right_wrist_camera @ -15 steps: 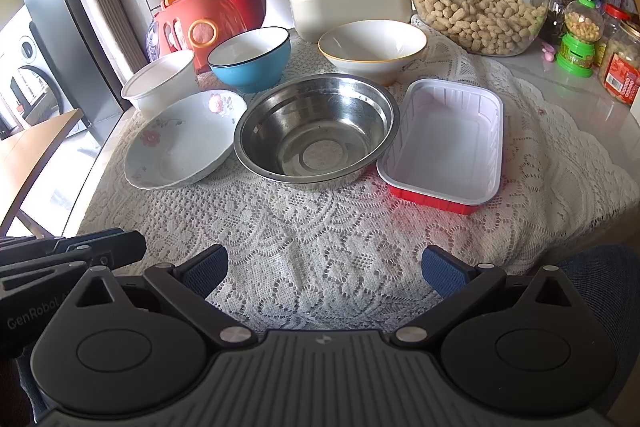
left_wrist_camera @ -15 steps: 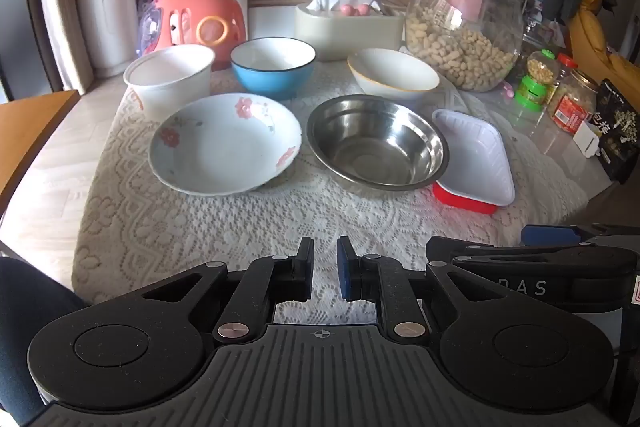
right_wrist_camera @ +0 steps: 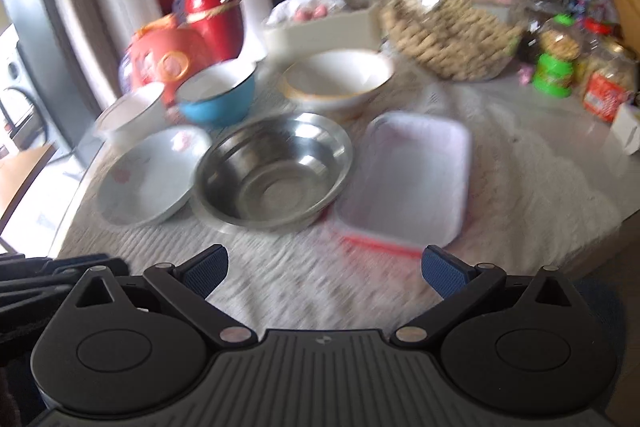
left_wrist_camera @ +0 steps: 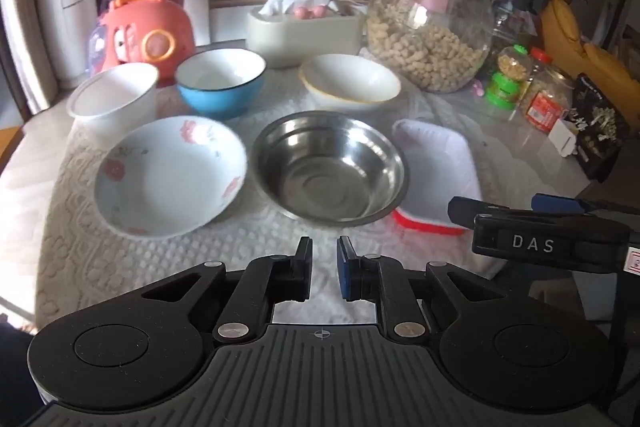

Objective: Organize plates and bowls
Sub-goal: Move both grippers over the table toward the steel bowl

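A lived-in room with shelves and a yellow chair lies behind a worktop (left_wrist_camera: 100,275) covered by a white lace cloth. Near its front edge sit a shallow white plate with pink flowers (left_wrist_camera: 170,175), a round stainless steel bowl (left_wrist_camera: 330,167) and a white rectangular tray with a red base (right_wrist_camera: 404,179), all close together. Behind them stand a white plastic tub (left_wrist_camera: 114,99), a blue enamel bowl (left_wrist_camera: 220,81) and a cream bowl with a yellow rim (left_wrist_camera: 350,81).

The left tool (left_wrist_camera: 323,273) is narrowed to a slit and empty; the right tool (right_wrist_camera: 324,269) gapes wide, holding nothing, nearest the tray. Its view is smeared, so a hasty reach could shove the tray into the steel bowl. The lace may snag and drag neighbouring dishes. A large glass jar of peanuts (left_wrist_camera: 430,27) near the far right corner could be knocked.
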A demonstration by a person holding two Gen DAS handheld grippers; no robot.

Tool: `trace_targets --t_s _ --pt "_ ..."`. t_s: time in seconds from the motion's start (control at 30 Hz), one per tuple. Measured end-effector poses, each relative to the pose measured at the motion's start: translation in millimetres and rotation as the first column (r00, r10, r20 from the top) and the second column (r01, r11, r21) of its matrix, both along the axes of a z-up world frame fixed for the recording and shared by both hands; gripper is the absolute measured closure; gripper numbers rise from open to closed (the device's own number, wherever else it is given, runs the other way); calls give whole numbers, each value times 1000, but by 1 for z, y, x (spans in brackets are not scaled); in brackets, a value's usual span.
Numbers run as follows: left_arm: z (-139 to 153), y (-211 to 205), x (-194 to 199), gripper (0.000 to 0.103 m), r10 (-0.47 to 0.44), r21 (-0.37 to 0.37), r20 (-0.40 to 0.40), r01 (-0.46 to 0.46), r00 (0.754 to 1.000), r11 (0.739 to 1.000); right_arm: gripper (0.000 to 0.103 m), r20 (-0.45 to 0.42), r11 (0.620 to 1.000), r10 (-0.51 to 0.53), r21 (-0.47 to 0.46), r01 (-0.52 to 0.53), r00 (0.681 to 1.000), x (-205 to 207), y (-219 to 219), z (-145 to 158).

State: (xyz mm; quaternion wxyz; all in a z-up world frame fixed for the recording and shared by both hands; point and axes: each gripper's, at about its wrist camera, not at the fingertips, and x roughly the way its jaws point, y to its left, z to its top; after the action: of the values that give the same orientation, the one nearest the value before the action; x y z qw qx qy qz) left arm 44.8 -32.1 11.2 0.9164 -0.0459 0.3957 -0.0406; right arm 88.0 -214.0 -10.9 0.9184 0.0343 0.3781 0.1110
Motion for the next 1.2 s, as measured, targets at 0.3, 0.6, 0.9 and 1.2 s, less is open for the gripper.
trace_targets --t_s 0.3,0.6,0.9,1.2 --pt "6 -55 120 86 -307 -291 -85 271 948 918 0 22 981 -193 -27 193 981 65 -90 -15" --pt "-11 -97 224 85 -402 -278 -191 343 896 897 0 -122 976 -197 73 206 973 125 -117 -60" --pt "-45 -81 268 85 -312 -97 -307 297 899 950 17 -163 974 -65 202 98 984 152 -108 -76" --pt "-87 -82 296 81 -272 -101 -395 253 877 962 36 -309 903 89 426 54 947 170 -104 -92"
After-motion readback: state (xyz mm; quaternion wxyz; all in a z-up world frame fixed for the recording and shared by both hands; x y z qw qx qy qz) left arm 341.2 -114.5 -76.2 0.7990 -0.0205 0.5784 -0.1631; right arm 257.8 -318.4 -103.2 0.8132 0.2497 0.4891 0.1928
